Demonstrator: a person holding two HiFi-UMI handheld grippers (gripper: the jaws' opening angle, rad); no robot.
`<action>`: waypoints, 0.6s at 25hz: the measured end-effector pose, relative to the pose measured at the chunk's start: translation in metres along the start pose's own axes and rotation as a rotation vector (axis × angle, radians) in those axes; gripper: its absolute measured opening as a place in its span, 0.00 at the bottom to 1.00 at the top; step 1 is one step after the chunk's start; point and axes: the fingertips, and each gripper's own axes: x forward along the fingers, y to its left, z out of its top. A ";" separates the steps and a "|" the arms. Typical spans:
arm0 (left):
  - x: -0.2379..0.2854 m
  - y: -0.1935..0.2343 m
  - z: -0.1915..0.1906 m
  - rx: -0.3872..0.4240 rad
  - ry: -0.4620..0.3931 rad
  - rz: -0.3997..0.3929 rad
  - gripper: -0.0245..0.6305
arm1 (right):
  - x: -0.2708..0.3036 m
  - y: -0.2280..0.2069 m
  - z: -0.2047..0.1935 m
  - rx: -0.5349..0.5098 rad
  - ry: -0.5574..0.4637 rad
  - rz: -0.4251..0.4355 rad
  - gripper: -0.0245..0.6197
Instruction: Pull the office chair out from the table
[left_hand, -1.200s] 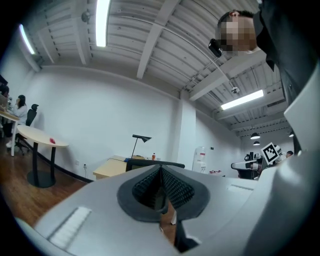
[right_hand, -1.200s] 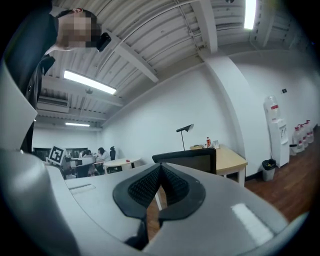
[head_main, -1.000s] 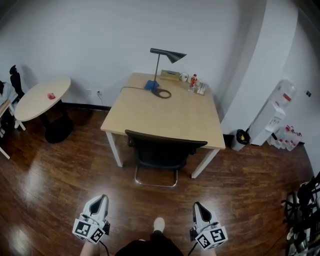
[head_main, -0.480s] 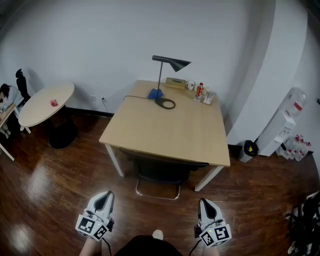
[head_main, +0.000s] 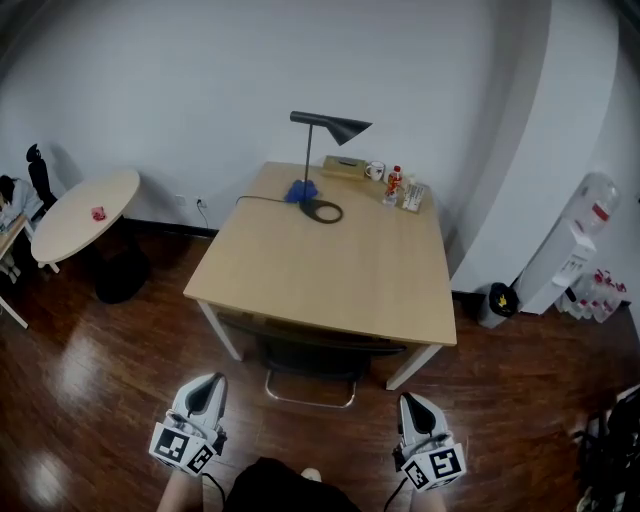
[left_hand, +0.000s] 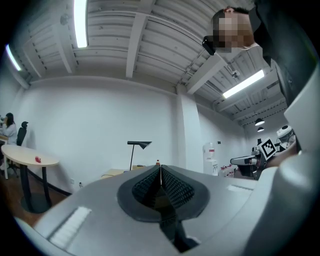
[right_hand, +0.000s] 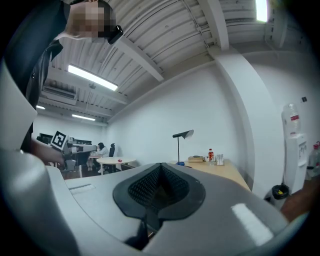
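Office chair (head_main: 312, 352) is the target, though nearest of all are the left gripper (head_main: 206, 390) and right gripper (head_main: 414, 408). Both point level, jaws pressed together on nothing, spaced about as wide as the chair, probably to take its backrest from both sides. Bare wood floor (head_main: 120, 380) around them leaves room for the pull. The chair sits tucked under the near edge of the table (head_main: 300, 270), between its legs. A lamp (head_main: 330, 125) stands at the table's far edge.

Head view steeply down over table (head_main: 330, 265), gripper views level, all sharing lamp (head_main: 338, 127)
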 end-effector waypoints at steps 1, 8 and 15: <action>0.003 0.001 -0.002 0.003 0.010 -0.002 0.04 | 0.003 -0.002 0.000 0.003 -0.002 0.005 0.06; 0.028 0.025 -0.017 0.008 0.048 0.006 0.04 | 0.034 -0.019 -0.005 0.026 0.002 -0.006 0.06; 0.080 0.043 -0.014 0.034 0.034 -0.075 0.04 | 0.072 -0.034 0.003 -0.014 0.029 -0.021 0.08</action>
